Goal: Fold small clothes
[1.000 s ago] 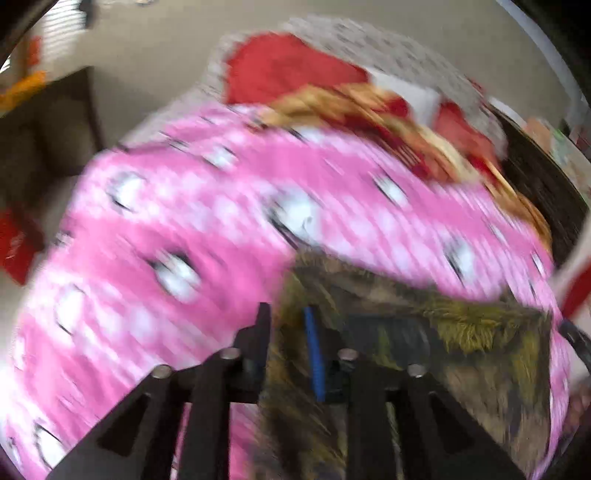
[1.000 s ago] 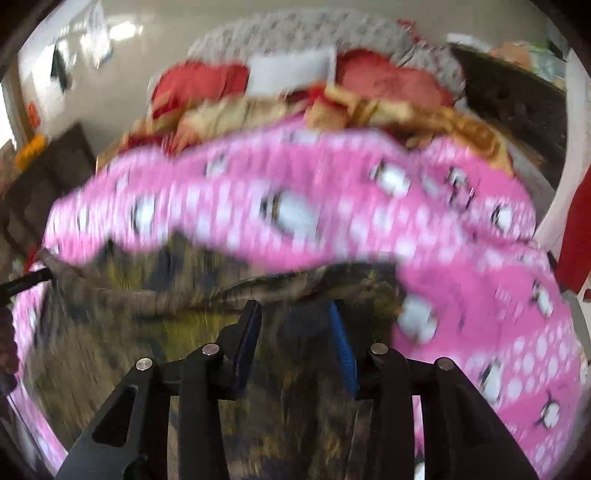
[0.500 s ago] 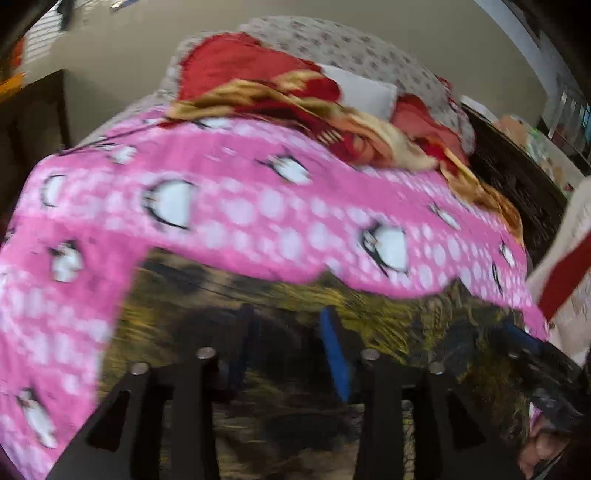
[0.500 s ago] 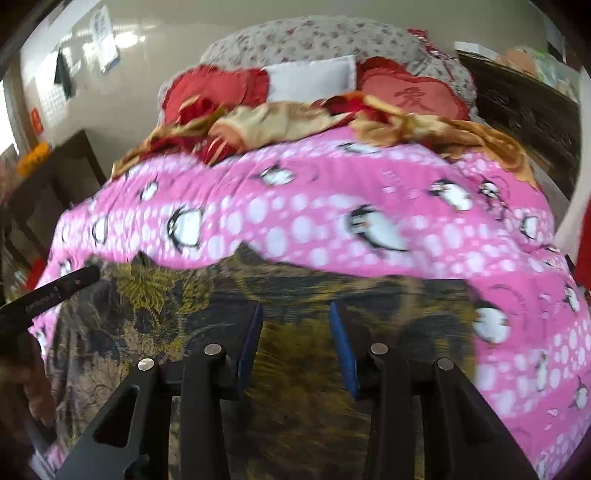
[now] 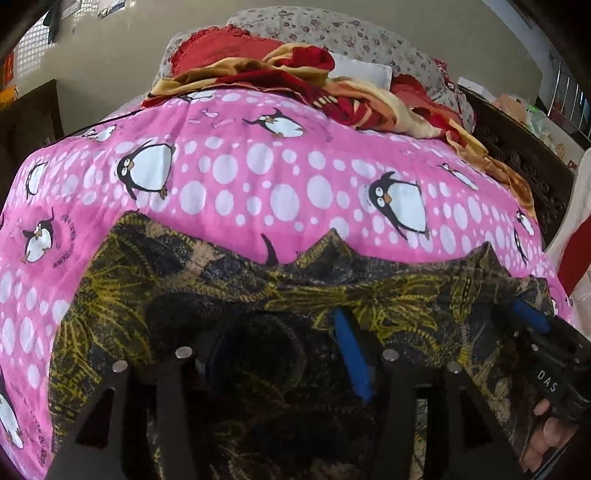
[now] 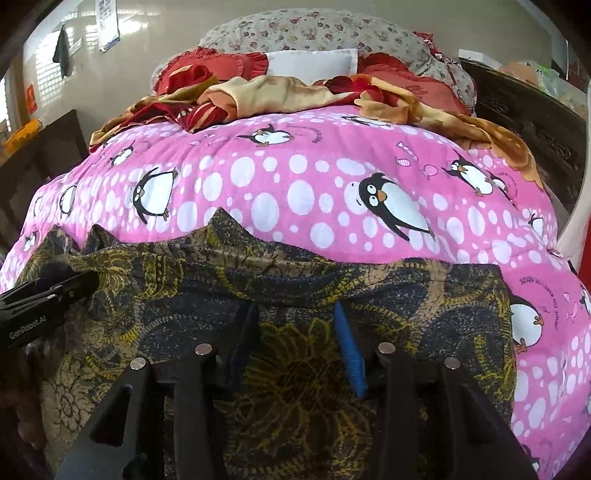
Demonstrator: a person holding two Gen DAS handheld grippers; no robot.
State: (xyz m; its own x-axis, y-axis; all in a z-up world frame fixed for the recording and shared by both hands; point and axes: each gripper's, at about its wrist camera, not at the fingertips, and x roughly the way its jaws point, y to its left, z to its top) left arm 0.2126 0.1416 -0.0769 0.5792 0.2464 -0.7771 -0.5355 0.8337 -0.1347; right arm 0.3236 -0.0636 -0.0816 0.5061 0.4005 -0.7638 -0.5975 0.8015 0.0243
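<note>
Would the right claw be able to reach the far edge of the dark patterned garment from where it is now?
Probably yes: the right claw, jaws opening with nothing pinched, hangs over the dark patterned garment, and nothing lies between it and the far edge.

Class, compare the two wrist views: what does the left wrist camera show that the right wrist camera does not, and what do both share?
Only the left wrist view shows the right claw at its right edge, with fingers of a hand below it. Only the right wrist view shows the left claw at its left edge and a hanging calendar on the wall. Both share the dark patterned garment spread on the pink penguin blanket, with both claws opening.
</note>
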